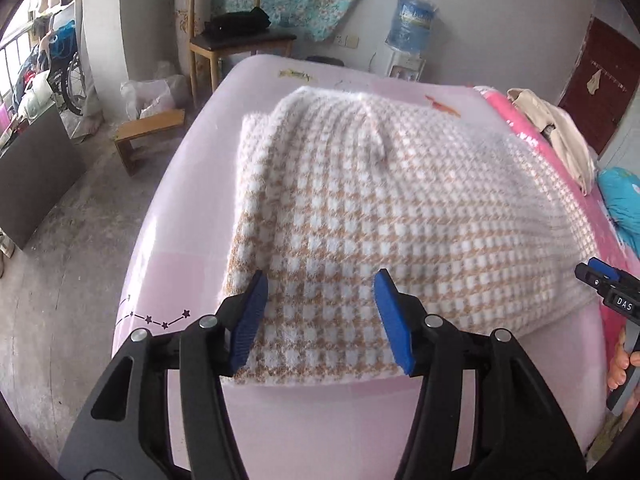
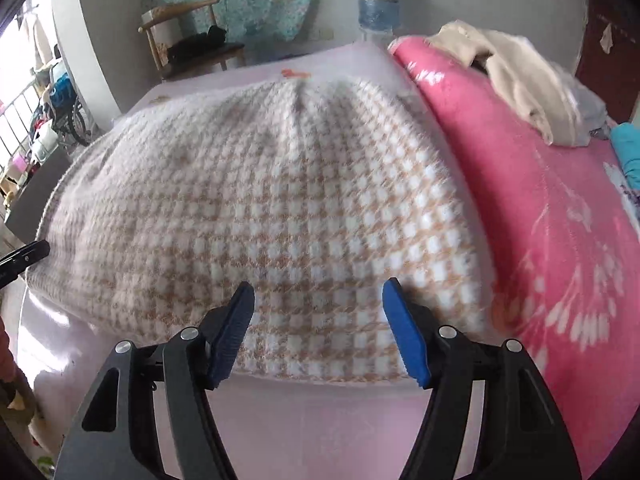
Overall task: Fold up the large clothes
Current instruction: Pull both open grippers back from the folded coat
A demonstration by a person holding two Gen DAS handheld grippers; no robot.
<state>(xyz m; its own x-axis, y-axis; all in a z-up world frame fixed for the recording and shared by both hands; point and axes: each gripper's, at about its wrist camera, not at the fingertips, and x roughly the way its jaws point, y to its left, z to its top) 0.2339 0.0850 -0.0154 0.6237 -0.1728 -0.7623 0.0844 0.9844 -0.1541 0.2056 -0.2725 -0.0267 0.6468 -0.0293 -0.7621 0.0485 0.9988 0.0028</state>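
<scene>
— What's off to your left?

— A wooden chair [image 1: 224, 36] by the wall, and the pink sheet [image 1: 176, 248] covering the bed under me.

— And your left gripper [image 1: 320, 312]?

— My jaws there stand apart with nothing pinched; the near hem of the checked sweater [image 1: 380, 208] lies below and between the blue fingers [image 1: 250, 320], but they don't press it.

— Where is the sweater?

— Flat on the pink sheet, folded into a broad block, its near edge towards me.

— Your right gripper [image 2: 318, 320]?

— Released as well, hovering over the sweater's near right corner. Beyond it lies a bright pink blanket [image 2: 540, 208] with a beige garment [image 2: 516, 80] heaped on top.
</scene>
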